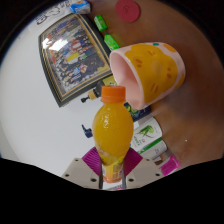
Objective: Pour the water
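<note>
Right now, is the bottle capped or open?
Capped: the orange cap sits on the bottle, upright between the gripper fingers.

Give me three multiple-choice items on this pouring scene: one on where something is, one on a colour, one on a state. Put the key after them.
1. Where is the orange bottle?
A. Between the gripper jaws
B. Lying on the framed picture
C. Inside the cup

2. What colour is the bottle's cap?
A. Green
B. Orange
C. White

3. How does the yellow cup stand?
A. Upright, mouth up
B. Upside down
C. Tipped, its pink inside facing the bottle

Key:
1 A: the bottle rises from between the two pink pads.
2 B: the cap matches the orange drink below it.
3 C: the cup's open mouth turns sideways just beyond the cap, so its pink interior shows.

The cap is on the bottle, so nothing is being poured from it yet.
</note>
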A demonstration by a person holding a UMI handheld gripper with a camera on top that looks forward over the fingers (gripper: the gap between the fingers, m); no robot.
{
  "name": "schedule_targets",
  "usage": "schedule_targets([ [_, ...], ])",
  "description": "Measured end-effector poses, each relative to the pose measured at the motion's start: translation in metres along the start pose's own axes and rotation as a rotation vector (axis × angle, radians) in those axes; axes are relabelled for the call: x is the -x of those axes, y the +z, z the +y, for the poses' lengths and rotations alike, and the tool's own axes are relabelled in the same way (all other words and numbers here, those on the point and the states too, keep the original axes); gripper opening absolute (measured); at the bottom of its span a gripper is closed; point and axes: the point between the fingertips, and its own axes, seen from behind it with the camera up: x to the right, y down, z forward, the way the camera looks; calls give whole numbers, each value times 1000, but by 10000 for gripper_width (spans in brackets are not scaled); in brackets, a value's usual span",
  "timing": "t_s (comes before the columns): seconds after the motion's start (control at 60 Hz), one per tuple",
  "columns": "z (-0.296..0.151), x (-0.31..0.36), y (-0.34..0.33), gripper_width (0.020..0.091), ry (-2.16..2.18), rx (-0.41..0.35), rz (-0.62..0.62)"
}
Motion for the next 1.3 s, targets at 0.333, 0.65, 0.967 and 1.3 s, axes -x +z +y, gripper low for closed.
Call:
schedule_targets([
  [0.333, 17, 27, -10, 254, -538, 81, 112],
  [0.65, -47, 132, -46, 254, -1558, -52, 143],
  [0.967, -234, 95, -85, 251, -1934, -173, 460],
  [1.3, -300, 31, -91, 258, -1941, -163, 519],
])
